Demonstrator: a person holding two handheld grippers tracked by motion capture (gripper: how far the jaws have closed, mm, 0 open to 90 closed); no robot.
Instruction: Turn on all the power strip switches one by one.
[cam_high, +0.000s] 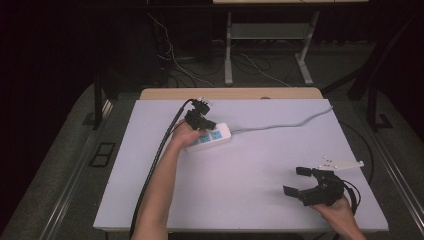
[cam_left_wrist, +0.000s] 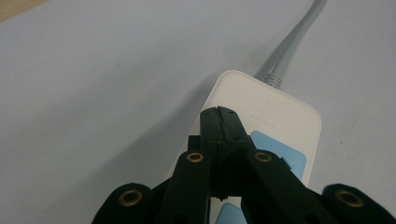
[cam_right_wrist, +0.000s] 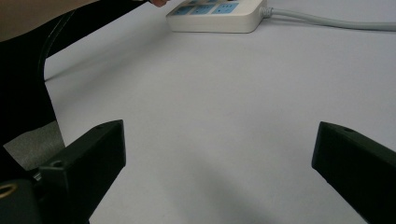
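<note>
Plainly white power strip (cam_high: 212, 137), blue sockets.

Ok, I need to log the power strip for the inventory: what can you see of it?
The power strip is a white, plastic-looking block with rounded corners and light blue socket panels on top. It lies flat on the white table, left of centre. A grey cable leaves its right end. The left tool, jaws shut, presses down on its top.

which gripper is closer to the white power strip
Left. The left gripper is right over the power strip, shut jaws above its top face. The right gripper sits open, far off near the table's front right corner.
</note>
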